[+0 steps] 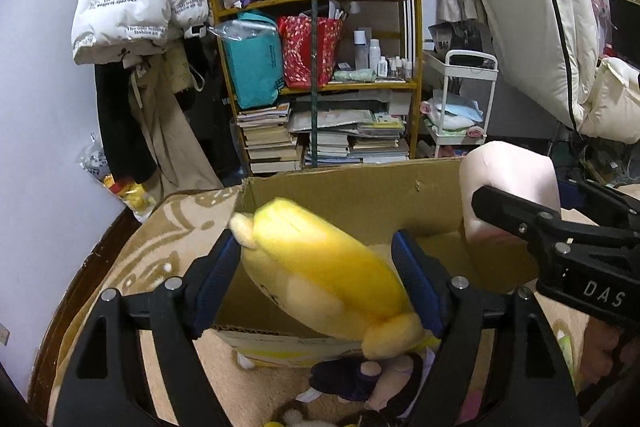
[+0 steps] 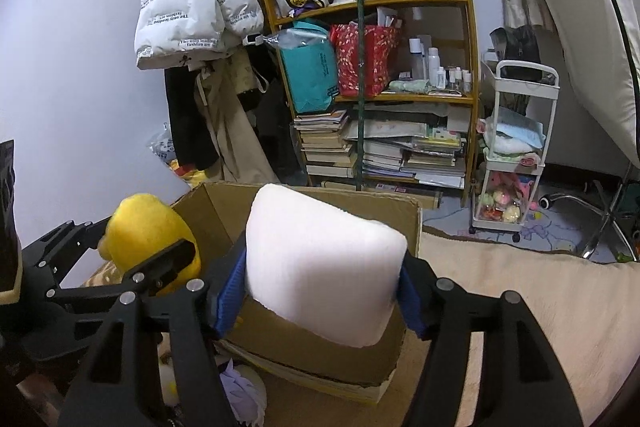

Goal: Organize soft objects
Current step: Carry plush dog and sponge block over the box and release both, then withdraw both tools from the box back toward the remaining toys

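Note:
A yellow plush toy (image 1: pixel 320 267) hangs tilted over the open cardboard box (image 1: pixel 360 187), between the blue pads of my left gripper (image 1: pixel 314 243). The toy is blurred while the fingers are sharp, and a gap shows at the right pad, so the jaws stand open around it. My right gripper (image 2: pixel 324 263) is shut on a white foam pillow (image 2: pixel 320 267), both pads touching its sides, above the box (image 2: pixel 320 347). The pillow (image 1: pixel 508 175) also shows at the right of the left wrist view, and the yellow toy (image 2: pixel 148 235) at the left of the right wrist view.
The box stands on a beige rug (image 2: pixel 520 307). More dolls lie in front of it (image 1: pixel 380 383). Behind are a wooden shelf (image 1: pixel 320 87) of books and bags, hanging coats (image 1: pixel 140 7), a white trolley (image 2: pixel 516 155) and a chair base (image 2: pixel 592 219).

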`<state>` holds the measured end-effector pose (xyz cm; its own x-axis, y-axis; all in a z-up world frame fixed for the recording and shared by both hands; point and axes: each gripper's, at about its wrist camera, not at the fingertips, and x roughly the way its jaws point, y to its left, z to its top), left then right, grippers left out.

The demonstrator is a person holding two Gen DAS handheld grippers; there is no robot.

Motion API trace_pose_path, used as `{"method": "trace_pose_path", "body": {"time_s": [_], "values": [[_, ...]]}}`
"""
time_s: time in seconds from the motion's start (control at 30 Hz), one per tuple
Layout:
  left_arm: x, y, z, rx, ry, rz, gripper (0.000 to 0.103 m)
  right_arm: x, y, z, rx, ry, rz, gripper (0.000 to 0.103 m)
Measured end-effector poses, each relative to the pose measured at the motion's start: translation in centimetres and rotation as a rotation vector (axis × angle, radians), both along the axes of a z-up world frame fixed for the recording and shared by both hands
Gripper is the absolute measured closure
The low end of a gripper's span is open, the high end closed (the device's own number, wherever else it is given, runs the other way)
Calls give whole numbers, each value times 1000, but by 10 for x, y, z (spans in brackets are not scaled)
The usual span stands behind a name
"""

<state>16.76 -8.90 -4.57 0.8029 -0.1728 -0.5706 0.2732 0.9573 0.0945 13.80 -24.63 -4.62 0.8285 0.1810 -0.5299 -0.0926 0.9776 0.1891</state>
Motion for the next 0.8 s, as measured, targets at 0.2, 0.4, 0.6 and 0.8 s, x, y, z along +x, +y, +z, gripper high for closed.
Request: {"method": "trace_pose_path", "body": {"time_s": [0.2, 0.4, 0.6, 0.8], "values": [[2, 4, -1, -1, 17, 23, 18, 2, -2, -3, 14, 20, 4, 31], [1, 9, 0, 20, 15, 38, 18, 0, -5, -2, 31, 23, 2, 26], [-7, 13, 4, 28, 15, 47, 8, -9, -4, 8, 41, -12, 0, 10], [-20, 16, 12, 43, -2, 54, 7, -22, 0, 23, 29, -41, -10, 1]]}}
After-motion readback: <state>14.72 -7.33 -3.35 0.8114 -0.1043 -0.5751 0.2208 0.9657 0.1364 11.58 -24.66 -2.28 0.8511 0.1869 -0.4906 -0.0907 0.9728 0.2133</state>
